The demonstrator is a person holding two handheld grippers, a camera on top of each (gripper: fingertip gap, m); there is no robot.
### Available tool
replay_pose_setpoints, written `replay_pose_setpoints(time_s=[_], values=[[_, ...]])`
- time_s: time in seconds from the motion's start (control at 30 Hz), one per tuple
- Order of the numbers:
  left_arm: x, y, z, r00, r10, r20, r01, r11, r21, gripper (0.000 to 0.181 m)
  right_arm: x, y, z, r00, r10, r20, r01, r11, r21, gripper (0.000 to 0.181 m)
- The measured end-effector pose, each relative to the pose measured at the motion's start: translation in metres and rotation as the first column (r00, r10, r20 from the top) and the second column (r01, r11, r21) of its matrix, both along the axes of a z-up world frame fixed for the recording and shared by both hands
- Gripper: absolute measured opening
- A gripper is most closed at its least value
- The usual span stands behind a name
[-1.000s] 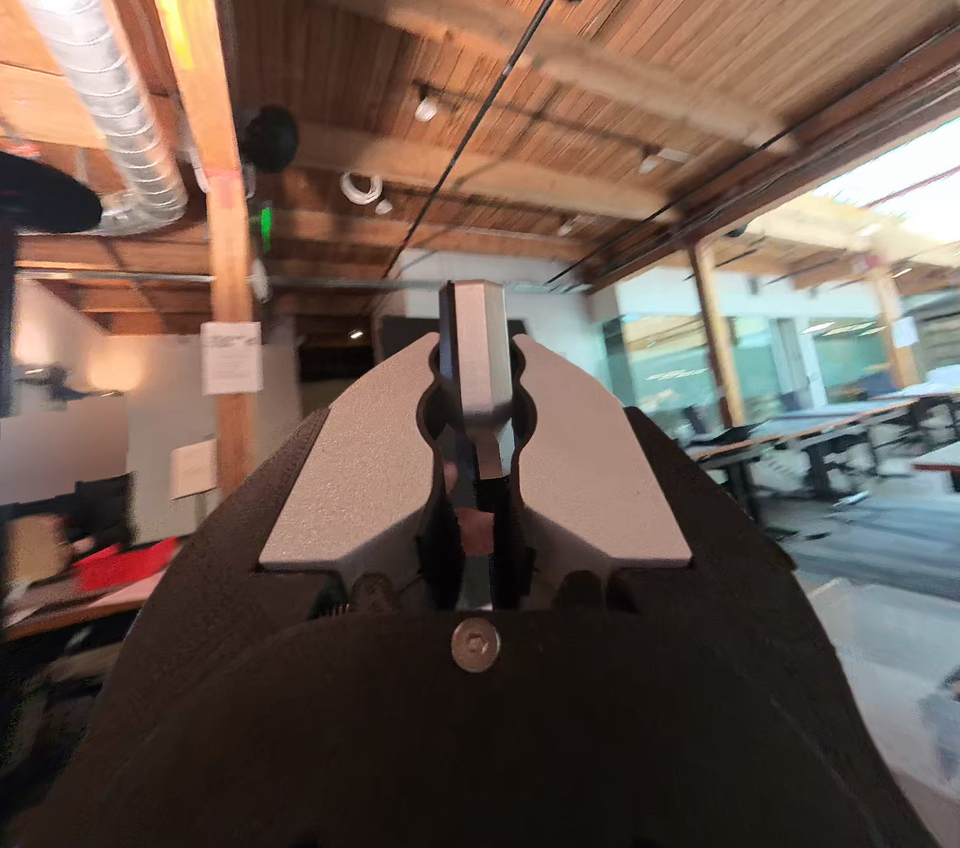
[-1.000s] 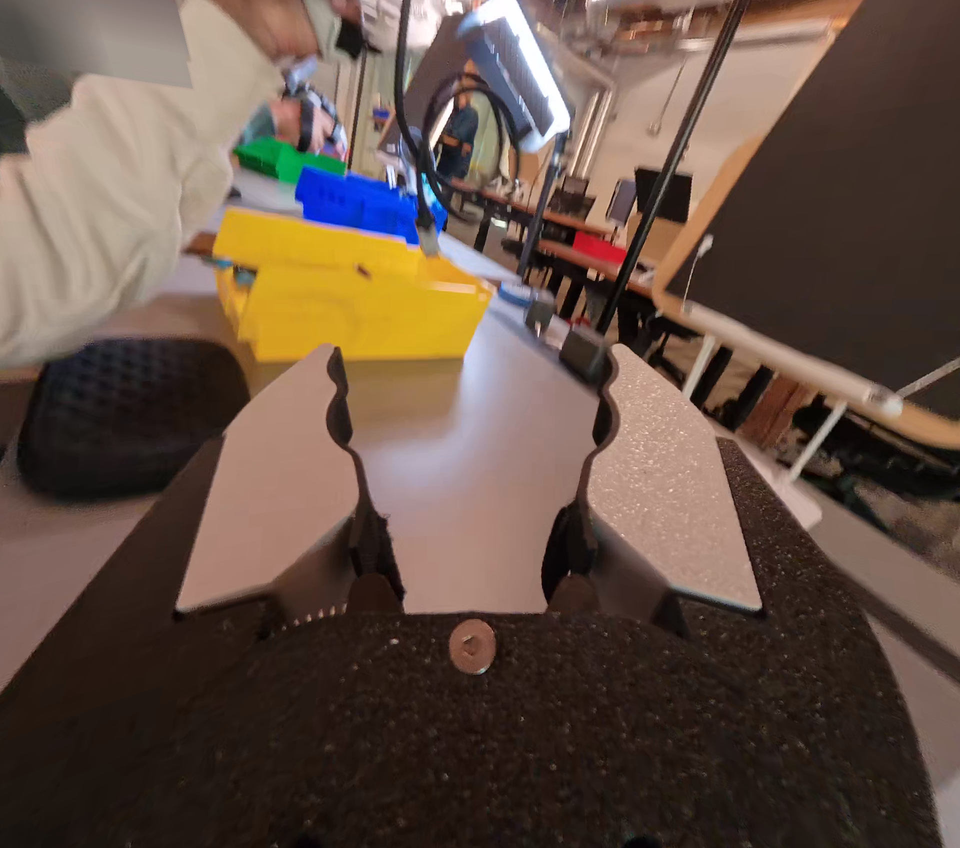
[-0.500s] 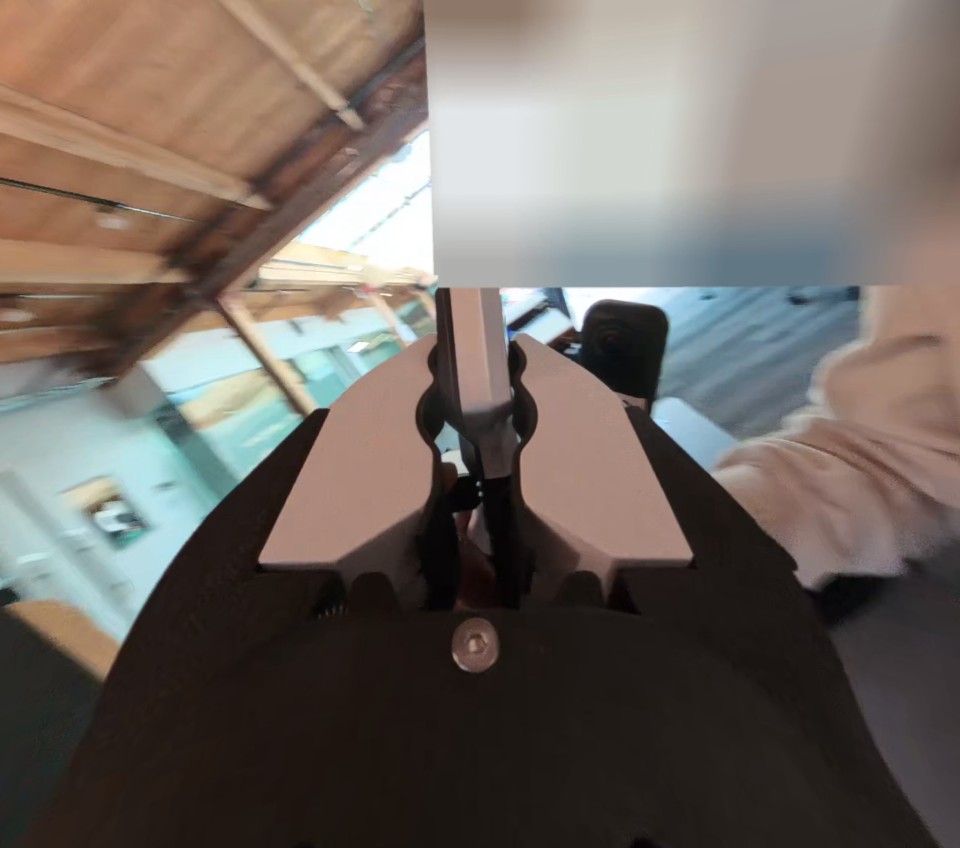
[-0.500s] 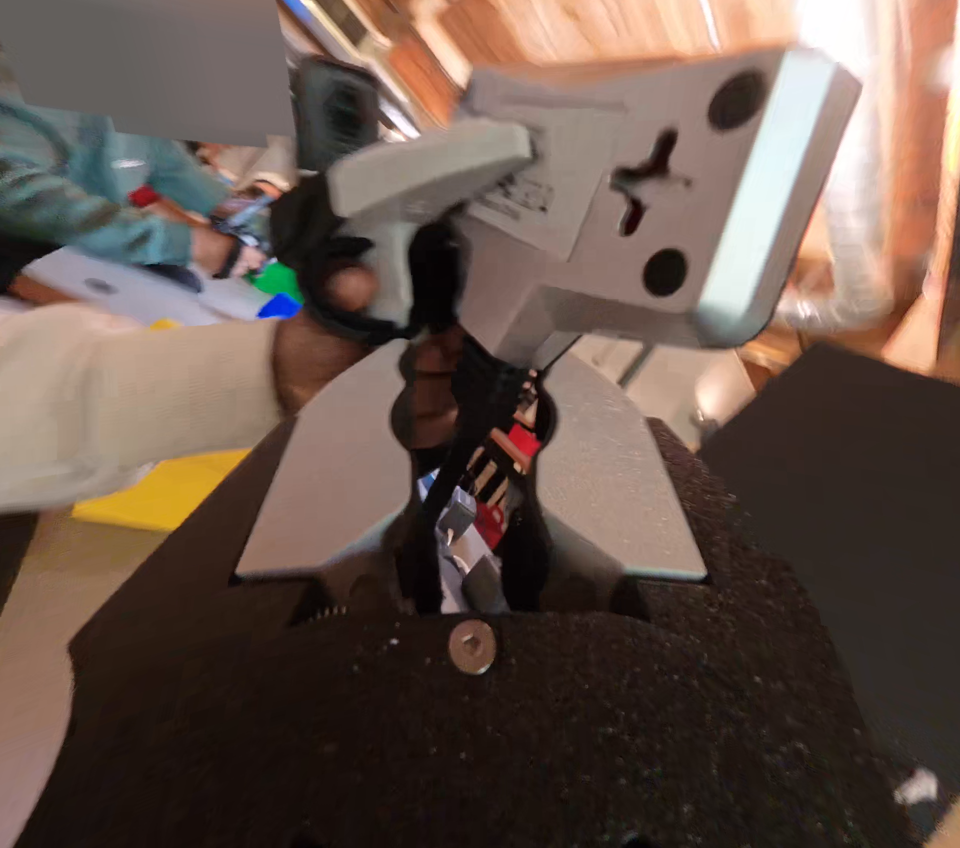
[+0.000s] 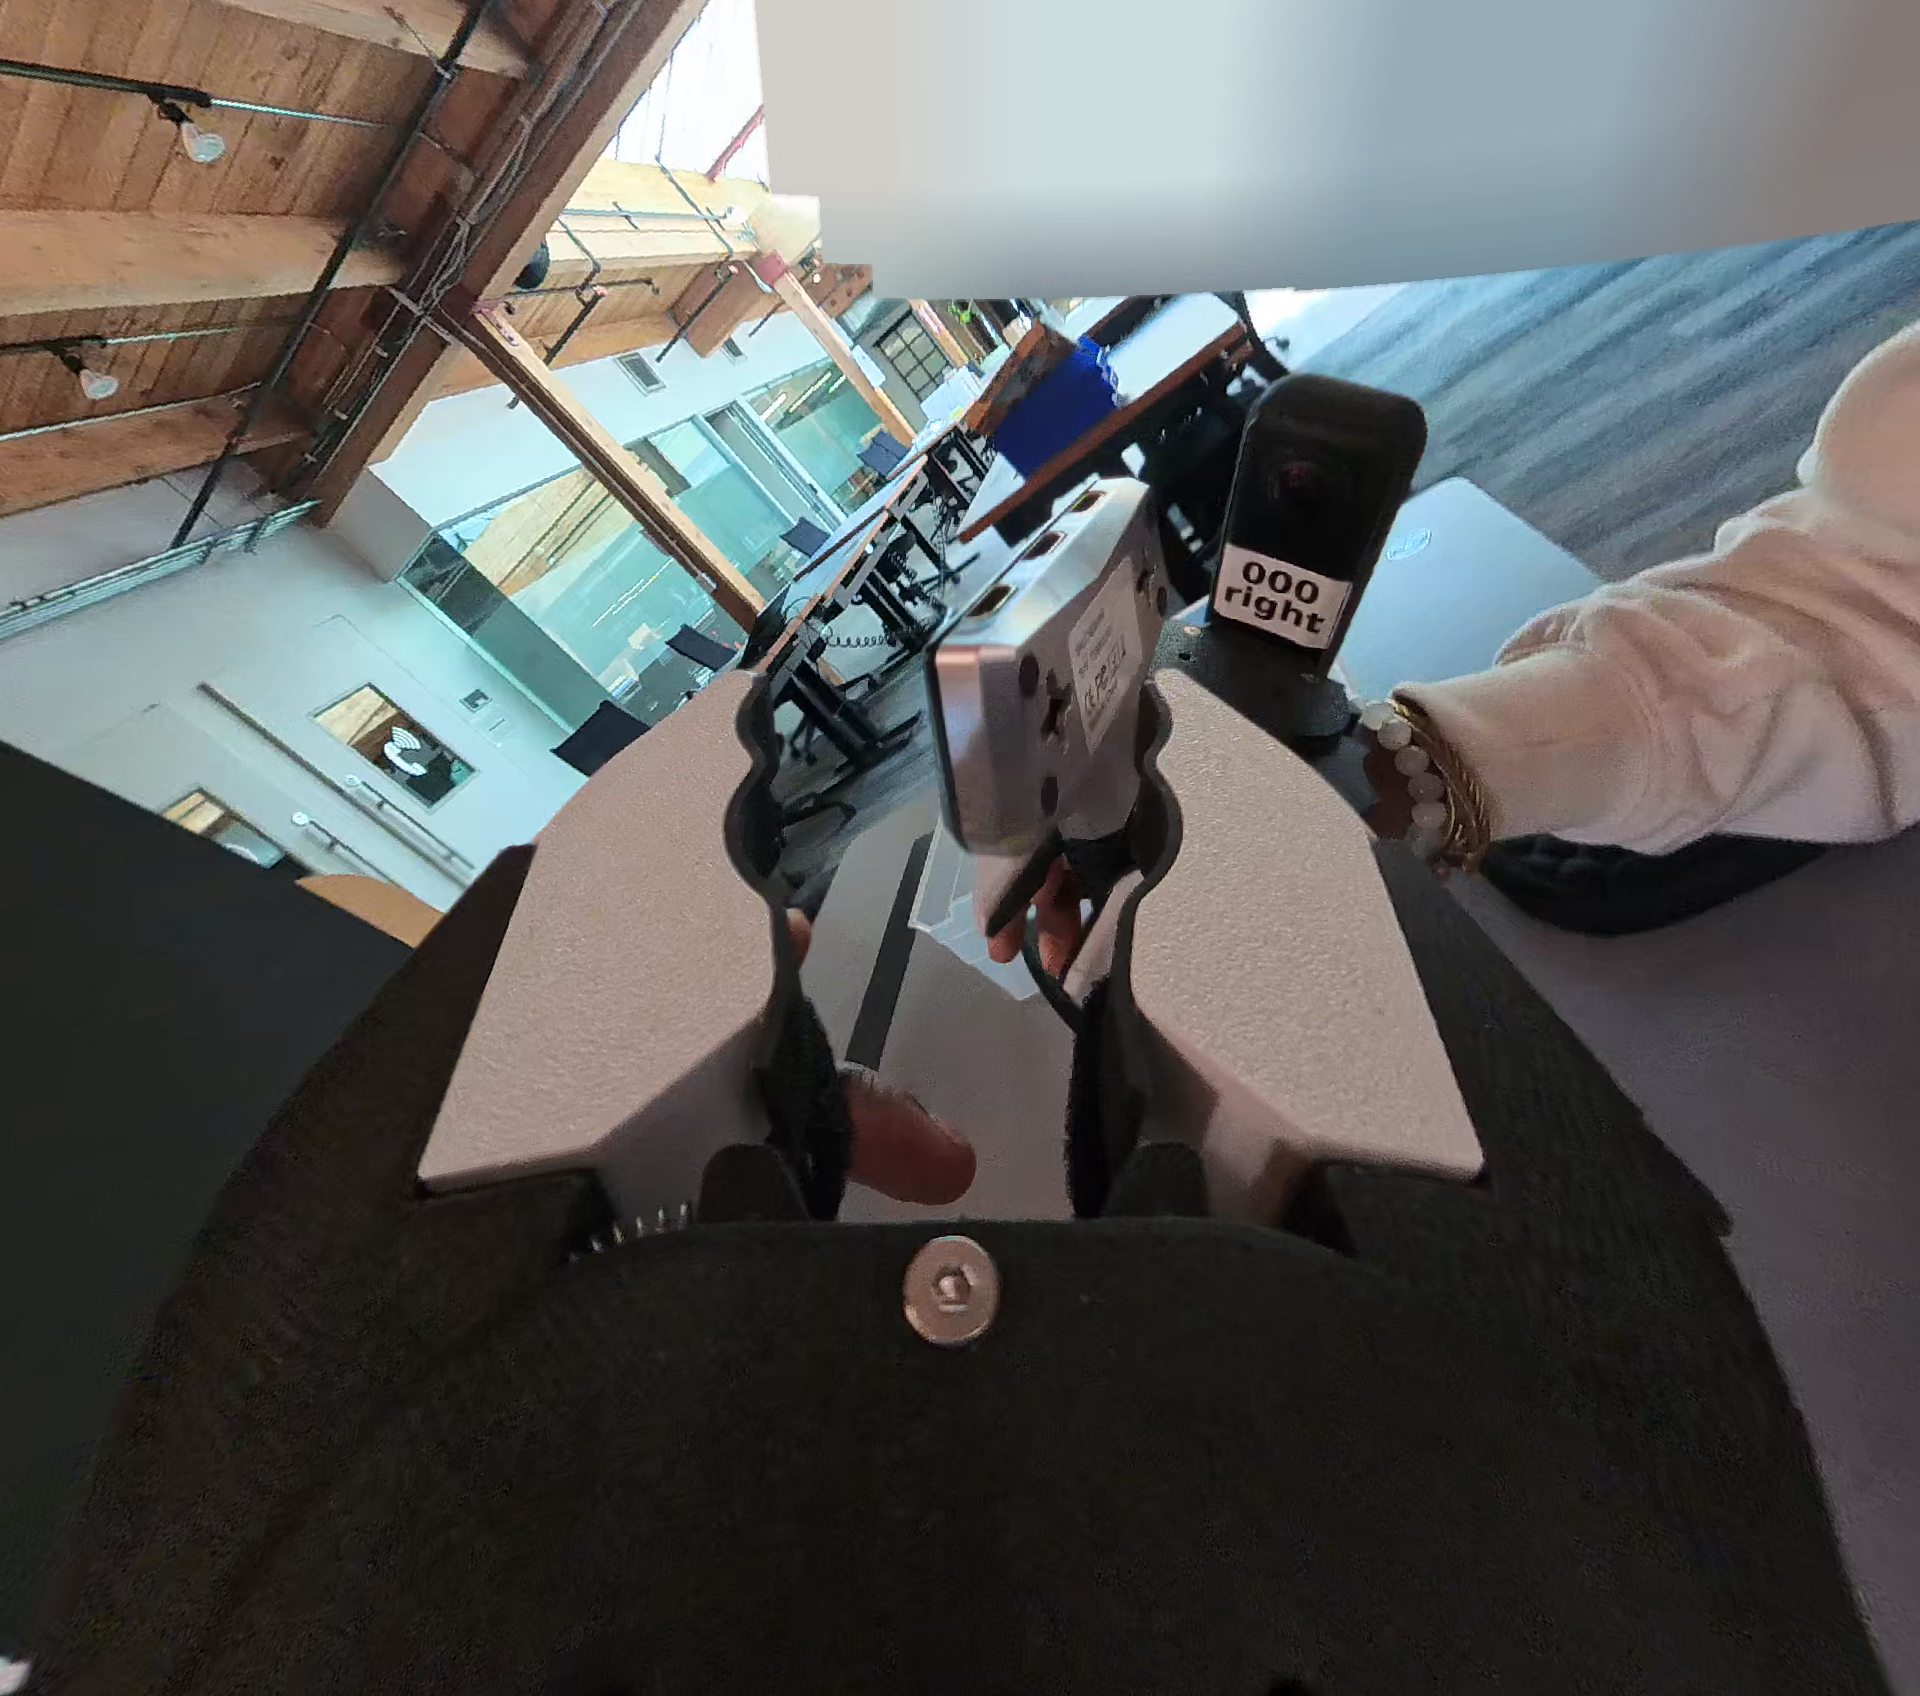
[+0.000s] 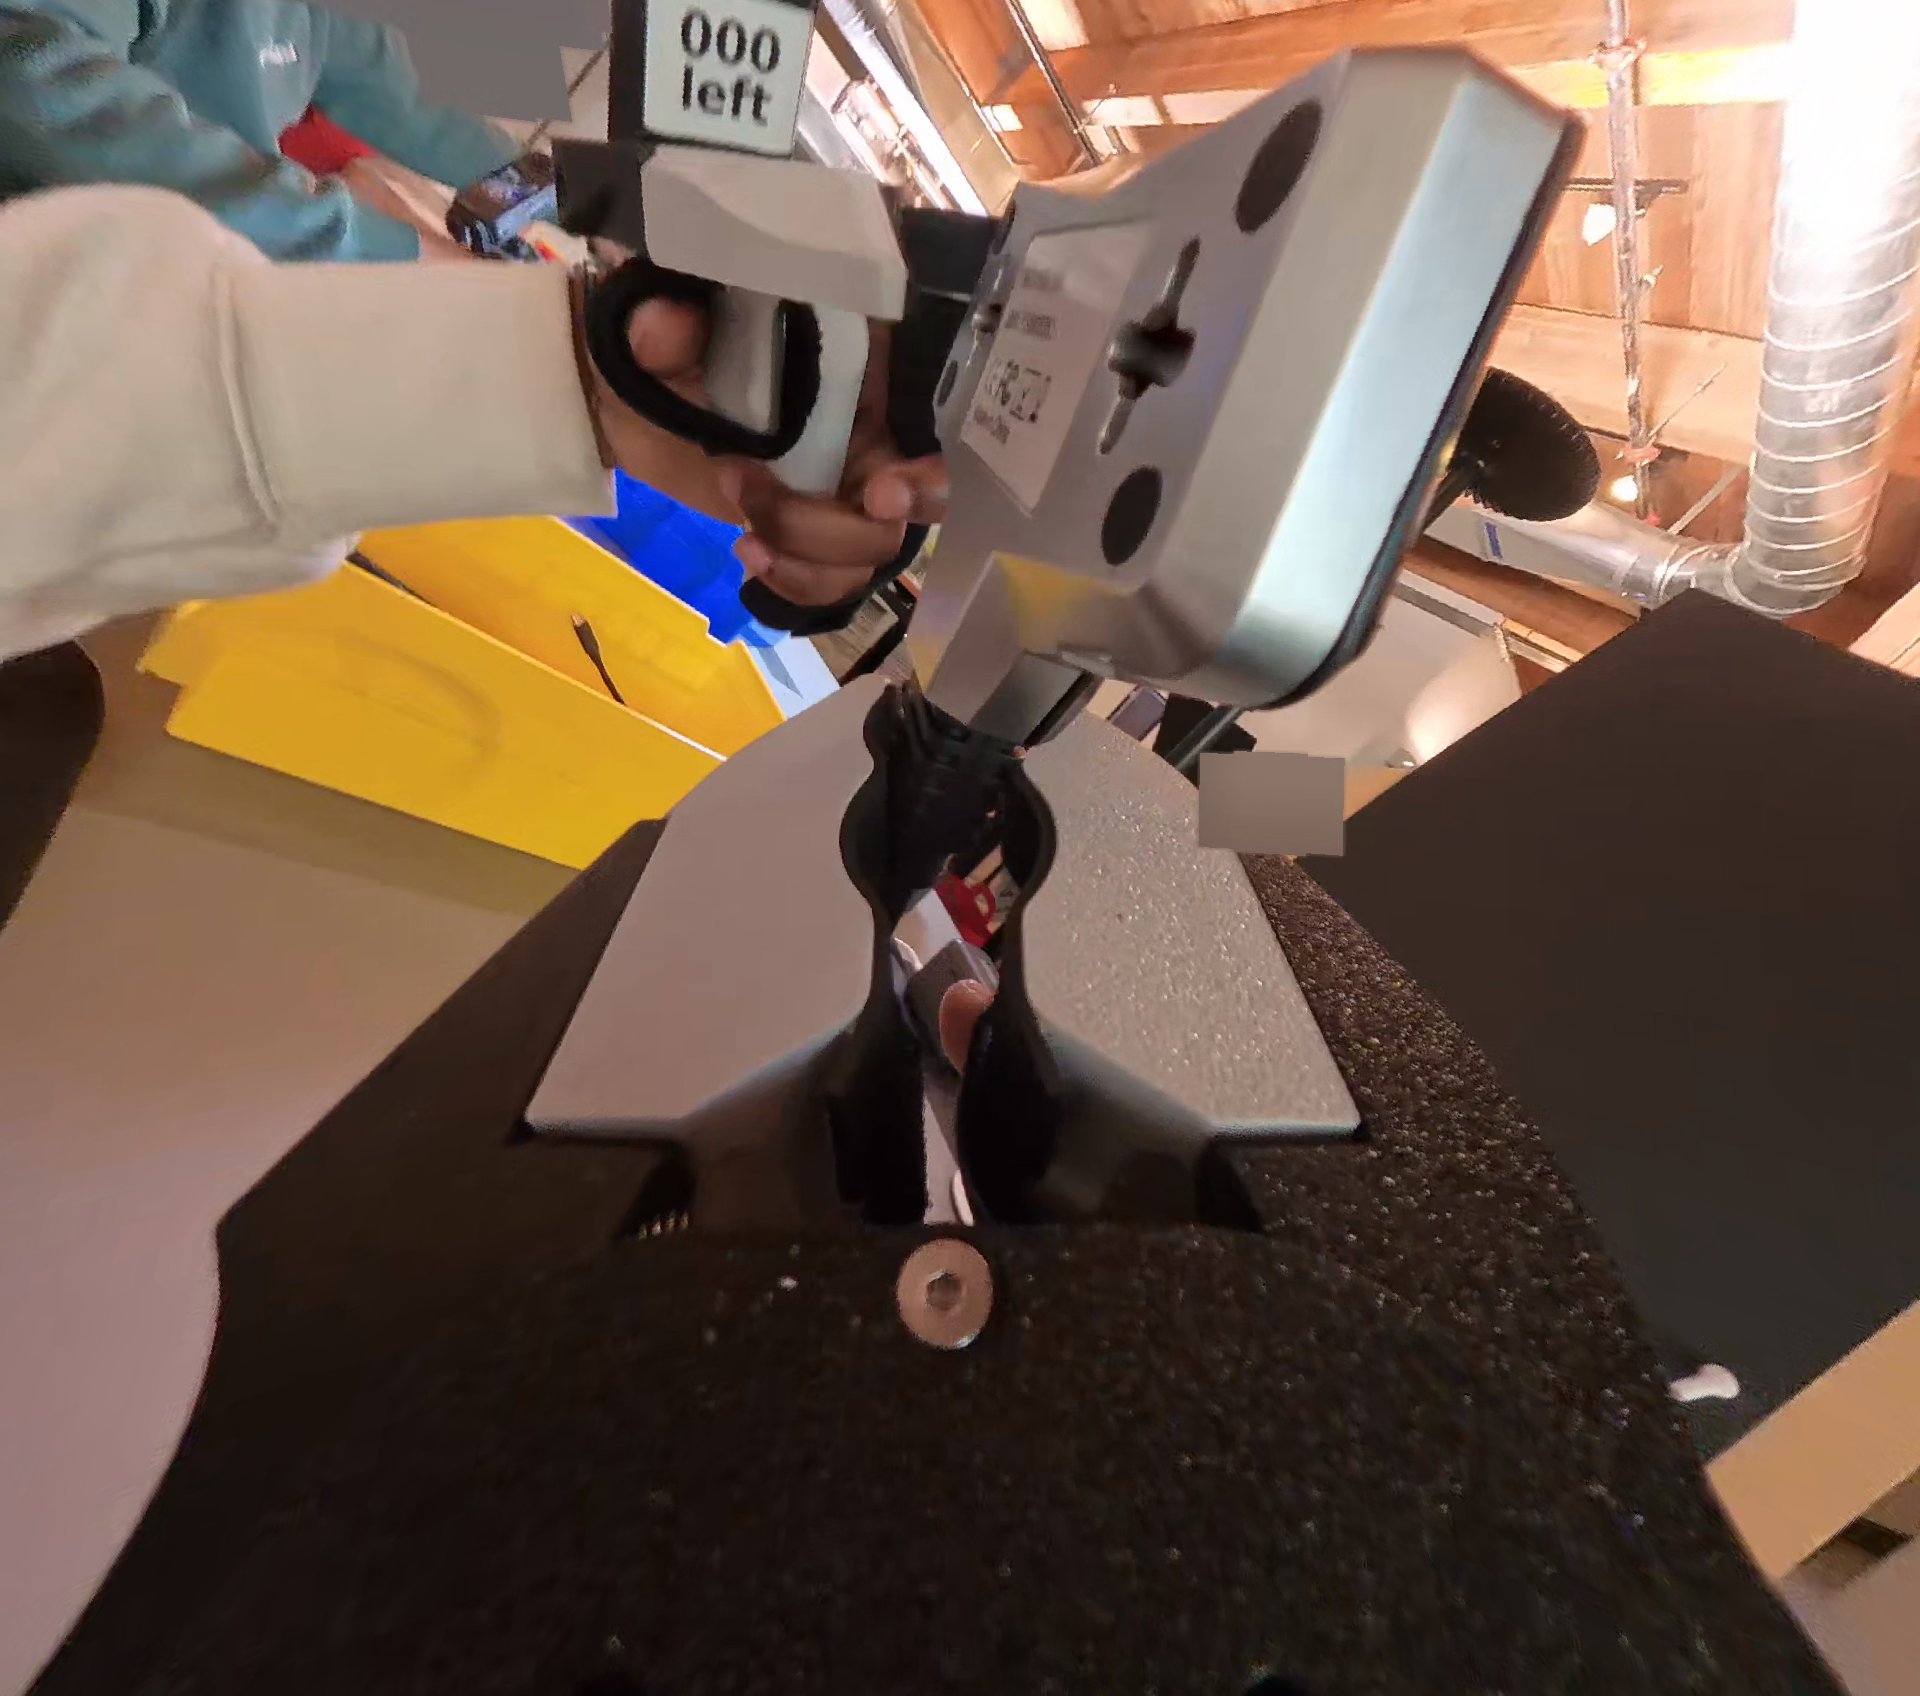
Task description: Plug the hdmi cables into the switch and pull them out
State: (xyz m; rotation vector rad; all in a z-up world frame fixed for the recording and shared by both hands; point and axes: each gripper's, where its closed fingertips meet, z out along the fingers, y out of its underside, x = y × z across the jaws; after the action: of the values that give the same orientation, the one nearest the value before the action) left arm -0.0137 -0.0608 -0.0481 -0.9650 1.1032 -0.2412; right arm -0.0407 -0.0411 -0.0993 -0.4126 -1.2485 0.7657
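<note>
The silver hdmi switch (image 6: 1299,358) hangs in the air, its underside with a label facing the right wrist view. My right gripper (image 6: 951,732) is shut on a black hdmi plug (image 6: 935,789) just under the switch's lower edge. My left gripper (image 5: 956,711) is open; the switch (image 5: 1049,690) sits at its fingertips against the right finger, with a gap to the left finger. The left gripper also shows in the right wrist view (image 6: 790,264), beside the switch's left edge. A black cable (image 5: 1044,981) runs down below the switch.
A yellow bin (image 6: 436,690) and a blue bin (image 6: 665,534) stand on the grey table (image 6: 208,971) at the left. A black panel (image 6: 1662,919) stands at the right. A person in a teal sleeve (image 6: 125,36) is behind.
My left gripper, shut on the switch before, has opened. My right gripper came up from the table, open a second ago, and closed on the plug under the switch.
</note>
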Motion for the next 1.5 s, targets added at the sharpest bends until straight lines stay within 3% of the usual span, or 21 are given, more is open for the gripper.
replay_pose_setpoints(time_s=[0.2, 0.5, 0.77, 0.93, 1.1, 1.27, 1.43, 1.5], values=[[0.018, 0.003, -0.022, 0.986, 0.025, -0.167, -0.026, 1.0, -0.001, 0.065, -0.004, -0.008, -0.005, 1.0, -0.014, 0.005, 0.013, 0.997, 0.07, 0.017], [0.017, -0.002, -0.015, 0.974, 0.109, -0.197, -0.102, 0.994, 0.044, 0.066, -0.005, 0.003, -0.006, 0.994, -0.105, -0.024, 0.107, 0.988, 0.114, 0.017], [0.008, 0.008, -0.042, 0.853, 0.288, -0.435, -0.287, 0.955, 0.069, 0.068, -0.012, 0.0, -0.02, 0.995, -0.089, 0.048, 0.081, 0.986, 0.149, 0.016], [0.021, 0.008, -0.047, 0.867, 0.24, -0.437, -0.268, 0.963, -0.003, 0.066, -0.014, -0.001, -0.025, 0.993, -0.094, 0.074, 0.08, 0.983, 0.166, 0.016], [0.018, 0.006, -0.058, 0.822, 0.231, -0.52, -0.282, 0.959, -0.02, 0.033, -0.016, 0.001, -0.031, 0.99, -0.099, 0.1, 0.08, 0.98, 0.181, 0.016], [0.026, -0.005, -0.061, 0.835, 0.137, -0.532, -0.16, 0.987, 0.004, 0.023, -0.013, -0.008, -0.03, 0.996, -0.019, 0.087, 0.005, 0.988, 0.154, 0.019], [0.025, -0.013, -0.063, 0.858, 0.062, -0.509, -0.083, 0.996, -0.019, 0.022, -0.009, -0.025, -0.037, 0.978, 0.134, 0.157, -0.15, 0.985, 0.091, 0.038], [0.02, -0.013, -0.066, 0.848, 0.064, -0.527, -0.098, 0.995, -0.036, 0.023, -0.005, -0.032, -0.029, 0.974, 0.195, 0.117, -0.202, 0.978, 0.052, 0.053]])
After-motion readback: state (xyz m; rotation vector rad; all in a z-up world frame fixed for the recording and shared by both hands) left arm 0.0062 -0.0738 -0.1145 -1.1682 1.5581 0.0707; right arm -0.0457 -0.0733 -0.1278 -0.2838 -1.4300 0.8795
